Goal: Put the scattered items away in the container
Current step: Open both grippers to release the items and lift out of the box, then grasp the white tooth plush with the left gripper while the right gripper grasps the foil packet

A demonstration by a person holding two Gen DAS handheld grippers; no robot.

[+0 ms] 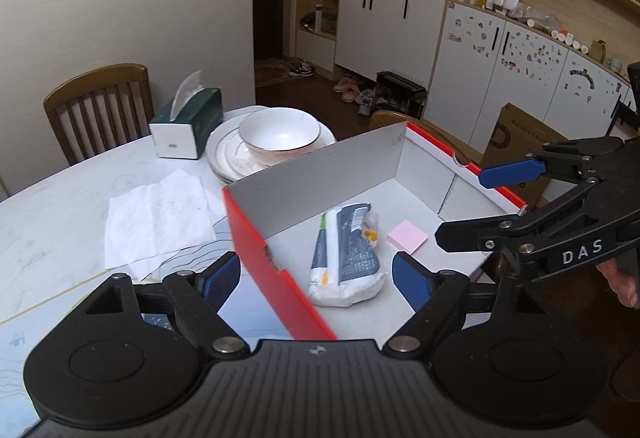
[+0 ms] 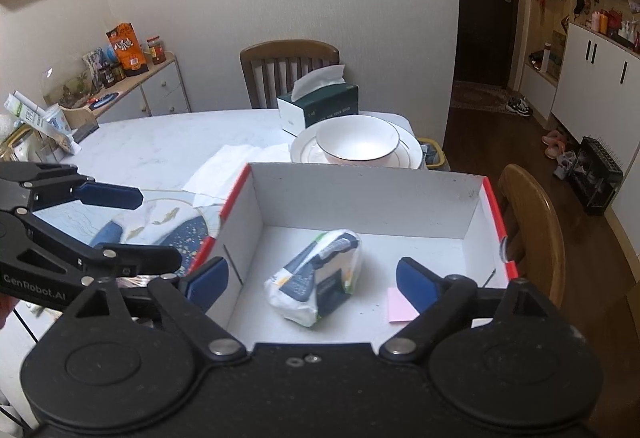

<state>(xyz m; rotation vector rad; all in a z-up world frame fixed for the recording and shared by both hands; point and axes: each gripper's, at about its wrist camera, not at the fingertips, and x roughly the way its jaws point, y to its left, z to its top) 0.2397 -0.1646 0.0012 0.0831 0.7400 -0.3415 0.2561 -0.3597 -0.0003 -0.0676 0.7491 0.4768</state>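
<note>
An open red box with a white inside (image 1: 320, 174) (image 2: 360, 194) stands on the table. In it lie a soft white and dark blue tissue pack (image 1: 346, 258) (image 2: 316, 278) and a pink sticky-note pad (image 1: 407, 236) (image 2: 396, 308). My left gripper (image 1: 316, 280) is open and empty, its fingers astride the box's near-left wall. My right gripper (image 2: 312, 284) is open and empty above the box's near edge, with the pack between its fingers further in. Each gripper shows in the other's view: the right one (image 1: 476, 206) over the box's right rim, the left one (image 2: 156, 228) left of the box.
A white bowl (image 1: 280, 132) (image 2: 358, 142) sits on stacked plates behind the box. A green tissue box (image 1: 188, 122) (image 2: 318, 106) stands further back. A loose white tissue (image 1: 156, 218) (image 2: 228, 168) lies on the marble table left of the box. Wooden chairs (image 1: 100, 102) (image 2: 536, 230) ring the table.
</note>
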